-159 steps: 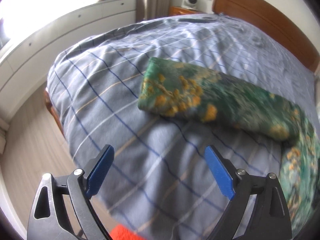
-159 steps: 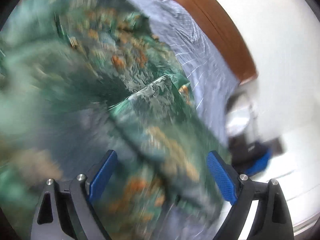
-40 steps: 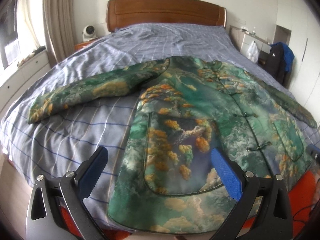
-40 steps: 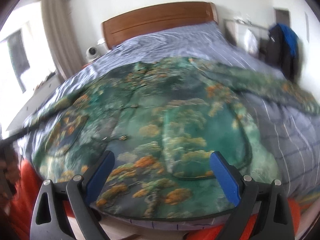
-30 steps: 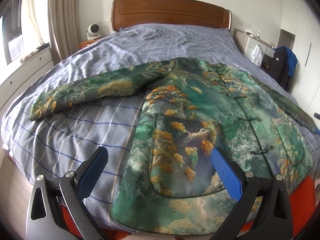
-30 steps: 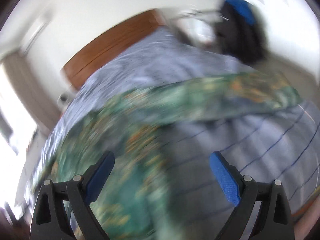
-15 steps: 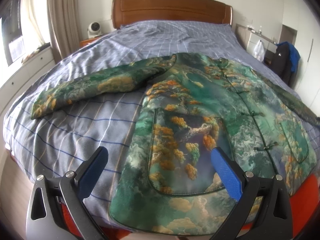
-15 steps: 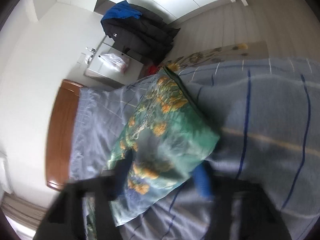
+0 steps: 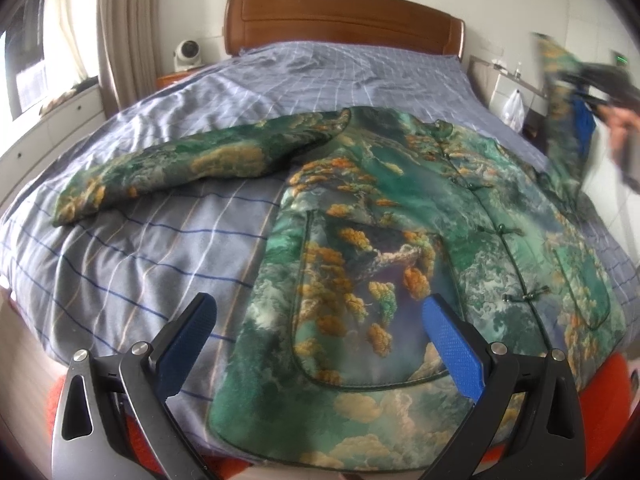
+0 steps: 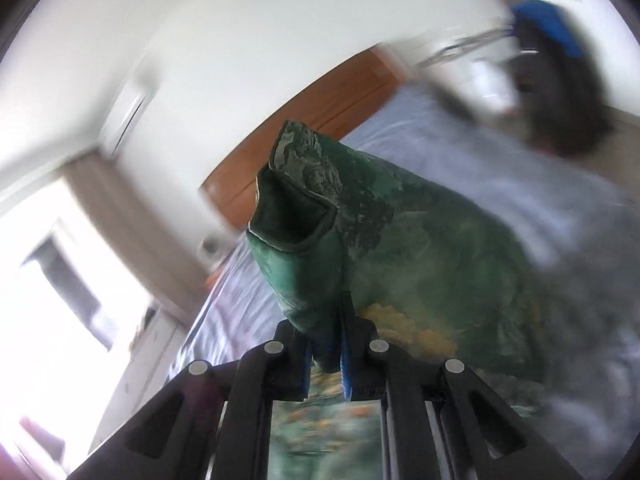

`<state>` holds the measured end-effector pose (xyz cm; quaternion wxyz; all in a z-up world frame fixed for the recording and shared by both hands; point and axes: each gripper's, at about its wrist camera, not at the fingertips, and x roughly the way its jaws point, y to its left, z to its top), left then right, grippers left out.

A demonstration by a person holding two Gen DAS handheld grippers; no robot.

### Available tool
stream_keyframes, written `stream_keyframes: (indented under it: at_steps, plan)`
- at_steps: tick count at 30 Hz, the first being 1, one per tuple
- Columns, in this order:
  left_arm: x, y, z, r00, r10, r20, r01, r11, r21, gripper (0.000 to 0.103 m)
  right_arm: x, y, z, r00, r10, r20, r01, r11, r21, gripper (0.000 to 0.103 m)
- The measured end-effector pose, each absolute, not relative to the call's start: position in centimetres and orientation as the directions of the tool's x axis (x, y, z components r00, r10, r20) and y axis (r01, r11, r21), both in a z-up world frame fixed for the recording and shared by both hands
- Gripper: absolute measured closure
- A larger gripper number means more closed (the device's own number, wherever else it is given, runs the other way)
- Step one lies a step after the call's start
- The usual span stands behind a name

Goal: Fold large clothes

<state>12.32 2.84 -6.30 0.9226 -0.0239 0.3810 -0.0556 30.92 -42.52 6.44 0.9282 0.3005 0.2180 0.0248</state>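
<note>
A green jacket [image 9: 400, 240] with orange and cloud patterns lies front up on the bed, hem towards me. Its left sleeve [image 9: 180, 168] stretches flat to the left. My left gripper [image 9: 320, 340] hovers open over the hem with nothing between its blue pads. The right sleeve [image 9: 560, 120] is lifted off the bed at the far right, blurred. In the right wrist view my right gripper [image 10: 326, 344] is shut on that sleeve's cuff [image 10: 300, 216], which stands up above the pads with its open end showing.
The bed has a blue-grey checked cover [image 9: 120, 260] and a wooden headboard [image 9: 344, 20]. A white camera [image 9: 186, 54] sits on a nightstand at the left. Curtains and a window are at the left. A white bag [image 9: 512, 108] hangs at the right.
My right gripper swung to the right sleeve's end, shut on the cuff and lifted it off the bed. The left gripper stayed over the hem, still open.
</note>
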Motion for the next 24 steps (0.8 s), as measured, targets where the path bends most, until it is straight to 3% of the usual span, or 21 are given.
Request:
stream_keyframes:
  at_steps: [7, 9, 10, 11, 12, 18, 24]
  plan:
    - [12.4, 4.4, -7.0, 0.689, -0.111, -0.717, 0.045, 0.993, -0.111, 0.001, 40.6, -28.6, -3.8, 0.776, 0.243, -0.582, 0.038, 0.903, 0.428, 0.091]
    - [12.5, 4.4, -7.3, 0.685, -0.104, -0.721, 0.040, 0.994, -0.105, 0.001, 41.5, -26.8, -7.4, 0.728, 0.227, -0.647, 0.050, 0.923, 0.381, 0.077]
    - [12.6, 4.4, -7.5, 0.680, -0.102, -0.726, 0.038, 0.994, -0.104, 0.001, 41.7, -26.1, -9.0, 0.695, 0.231, -0.681, 0.045, 0.931, 0.362, 0.057]
    - [12.7, 4.4, -7.7, 0.677, -0.102, -0.729, 0.037, 0.994, -0.104, 0.001, 42.0, -26.1, -10.9, 0.655, 0.266, -0.707, 0.026, 0.928, 0.373, 0.044]
    - [12.7, 4.3, -7.8, 0.675, -0.101, -0.731, 0.037, 0.994, -0.104, 0.001, 41.8, -26.3, -12.2, 0.632, 0.313, -0.709, 0.009, 0.912, 0.411, 0.025]
    - [12.7, 3.6, -7.6, 0.685, -0.095, -0.723, 0.046, 0.995, -0.087, 0.001, 36.3, -25.3, -9.2, 0.698, 0.342, -0.629, -0.043, 0.897, 0.440, 0.023]
    - [12.3, 3.3, -6.7, 0.713, -0.092, -0.695, 0.049, 0.995, -0.082, 0.001, 25.9, -22.1, -4.5, 0.762, 0.284, -0.583, -0.147, 0.951, 0.271, 0.006]
